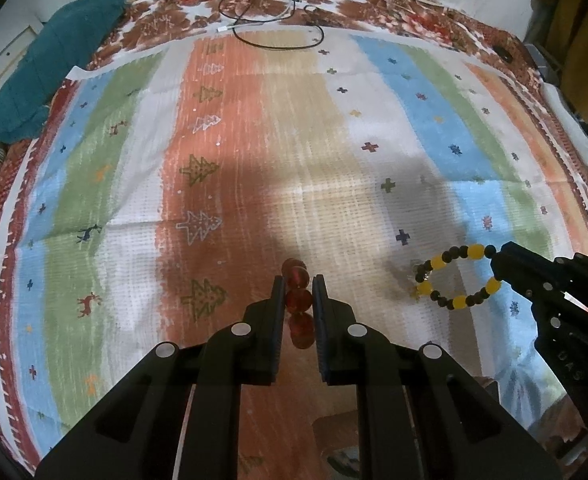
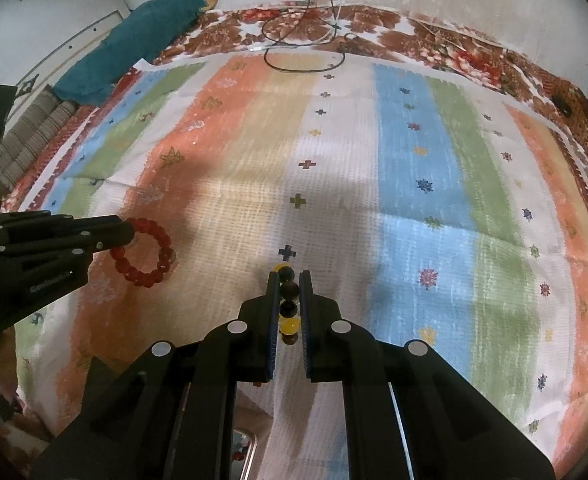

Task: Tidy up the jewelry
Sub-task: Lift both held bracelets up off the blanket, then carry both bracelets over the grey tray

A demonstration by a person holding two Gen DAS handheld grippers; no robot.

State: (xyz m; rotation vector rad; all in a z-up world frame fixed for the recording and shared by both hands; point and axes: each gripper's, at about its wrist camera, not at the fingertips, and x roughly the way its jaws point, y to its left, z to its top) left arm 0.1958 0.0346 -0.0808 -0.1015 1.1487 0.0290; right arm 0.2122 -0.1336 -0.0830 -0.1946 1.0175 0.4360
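Observation:
My left gripper [image 1: 298,282] is shut on a red bead bracelet [image 1: 297,300], held edge-on between its fingers above the striped cloth. In the right wrist view the same bracelet [image 2: 146,254] hangs as a ring from the left gripper [image 2: 128,232] at the left. My right gripper [image 2: 286,278] is shut on a yellow and black bead bracelet [image 2: 287,304]. In the left wrist view that bracelet [image 1: 455,278] hangs as a ring from the right gripper [image 1: 497,266] at the right.
A striped cloth with small patterns [image 1: 294,152] covers a bed with a floral sheet [image 1: 413,12]. A teal cloth [image 1: 46,60] lies at the far left, black and white cables [image 1: 278,20] at the far edge. A striped pillow [image 2: 30,140] lies left.

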